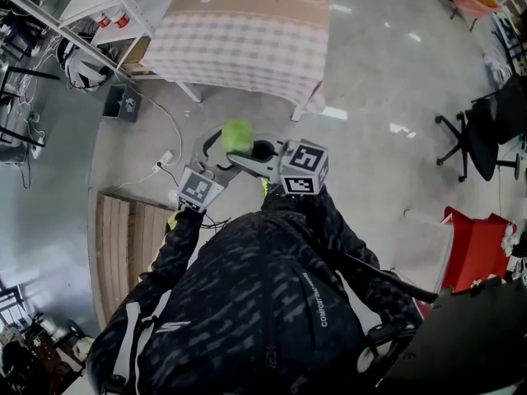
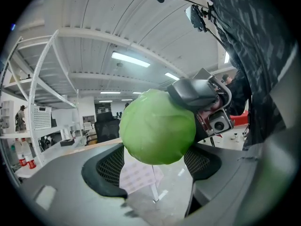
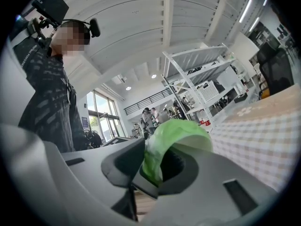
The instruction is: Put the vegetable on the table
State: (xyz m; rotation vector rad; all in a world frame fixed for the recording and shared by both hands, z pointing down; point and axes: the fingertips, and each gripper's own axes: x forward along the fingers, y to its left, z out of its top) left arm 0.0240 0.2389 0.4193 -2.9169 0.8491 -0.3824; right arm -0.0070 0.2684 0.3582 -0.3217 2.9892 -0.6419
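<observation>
A round green cabbage (image 1: 237, 136) hangs in the air over the grey floor, a short way from a table (image 1: 247, 31) under a checked cloth. Both grippers meet at it. My left gripper (image 1: 233, 146) comes from the left; in the left gripper view the cabbage (image 2: 157, 126) fills the gap between its mesh pads (image 2: 107, 167), and the left gripper (image 2: 155, 166) is shut on it. My right gripper (image 1: 247, 156) reaches in from the right and clamps the cabbage's side (image 2: 197, 95). In the right gripper view a green leaf (image 3: 174, 135) is pinched between the right gripper's (image 3: 160, 166) jaws, with the table (image 3: 263, 131) beyond.
A white shelf rack (image 1: 82, 15) stands left of the table. Cables and a power strip (image 1: 165, 159) lie on the floor beside a wooden pallet (image 1: 123, 237). A black office chair (image 1: 486, 130) and a red box (image 1: 478, 249) are at the right.
</observation>
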